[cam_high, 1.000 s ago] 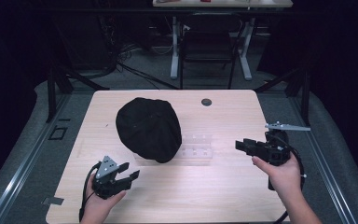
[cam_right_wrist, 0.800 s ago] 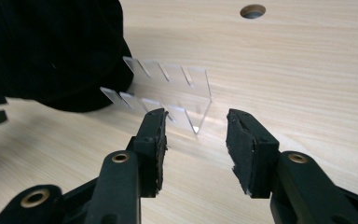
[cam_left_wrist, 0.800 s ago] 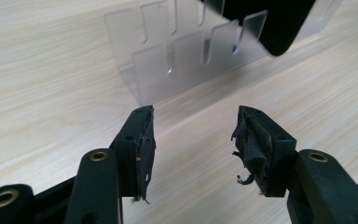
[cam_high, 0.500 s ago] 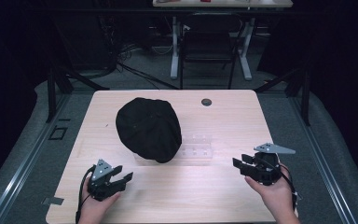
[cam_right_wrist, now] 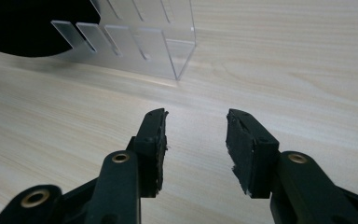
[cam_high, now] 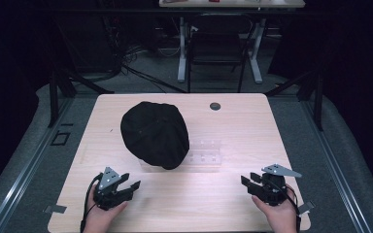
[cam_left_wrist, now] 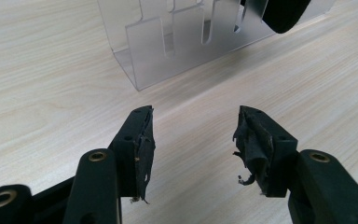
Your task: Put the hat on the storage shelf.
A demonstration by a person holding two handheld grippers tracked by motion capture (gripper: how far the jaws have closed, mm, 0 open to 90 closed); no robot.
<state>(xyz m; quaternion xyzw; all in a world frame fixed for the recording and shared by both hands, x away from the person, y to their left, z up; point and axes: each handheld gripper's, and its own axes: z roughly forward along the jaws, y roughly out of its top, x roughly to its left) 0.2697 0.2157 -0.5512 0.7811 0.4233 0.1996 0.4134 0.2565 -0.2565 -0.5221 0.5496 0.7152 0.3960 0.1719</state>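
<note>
- Black cap (cam_high: 154,134) lay on a clear acrylic rack (cam_high: 204,154) mid-table (cam_high: 252,126).
- Left hand-held gripper (cam_high: 127,186) rested released, empty.
- Right hand-held gripper (cam_high: 249,180) likewise gaped, near the front edge.

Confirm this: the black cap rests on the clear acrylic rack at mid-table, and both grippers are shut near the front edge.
Not quite. Both grippers are open: the left gripper and right gripper views each show a gap between the jaws. The black cap does rest on the clear acrylic rack, per the high view.
</note>
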